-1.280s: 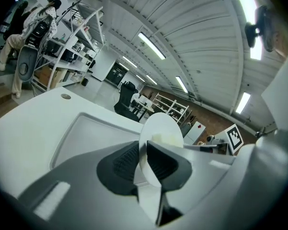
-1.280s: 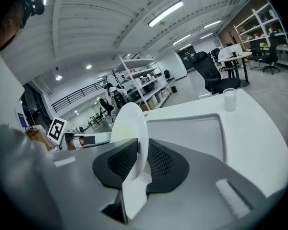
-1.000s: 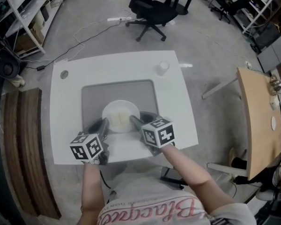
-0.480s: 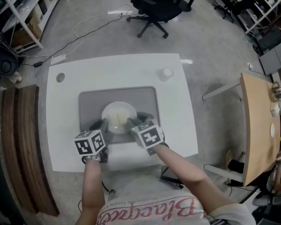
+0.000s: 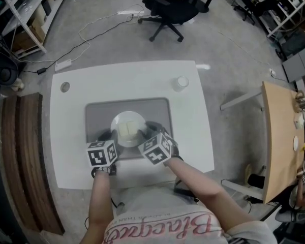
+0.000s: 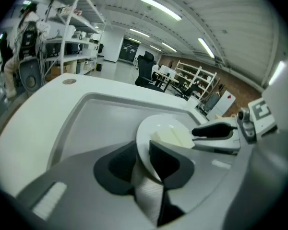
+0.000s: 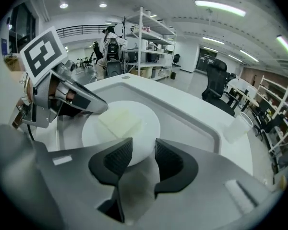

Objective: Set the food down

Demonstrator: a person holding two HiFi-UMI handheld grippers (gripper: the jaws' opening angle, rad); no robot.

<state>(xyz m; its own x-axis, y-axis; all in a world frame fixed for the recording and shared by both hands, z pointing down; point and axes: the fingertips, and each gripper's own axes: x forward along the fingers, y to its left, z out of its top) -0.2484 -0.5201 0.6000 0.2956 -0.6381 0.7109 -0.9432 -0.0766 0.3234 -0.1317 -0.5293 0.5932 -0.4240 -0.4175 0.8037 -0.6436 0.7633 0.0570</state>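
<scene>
Lowered onto the tray (image 5: 157,108), the plate (image 6: 163,126) stayed pinched by the left hand-held gripper (image 6: 144,145); the right hand-held gripper (image 7: 143,147) had just been opening off its rim. Level release looked wisest.

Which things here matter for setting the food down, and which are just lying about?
For the job: food, plate, tray, table.
Lying about: cup, chair.
</scene>
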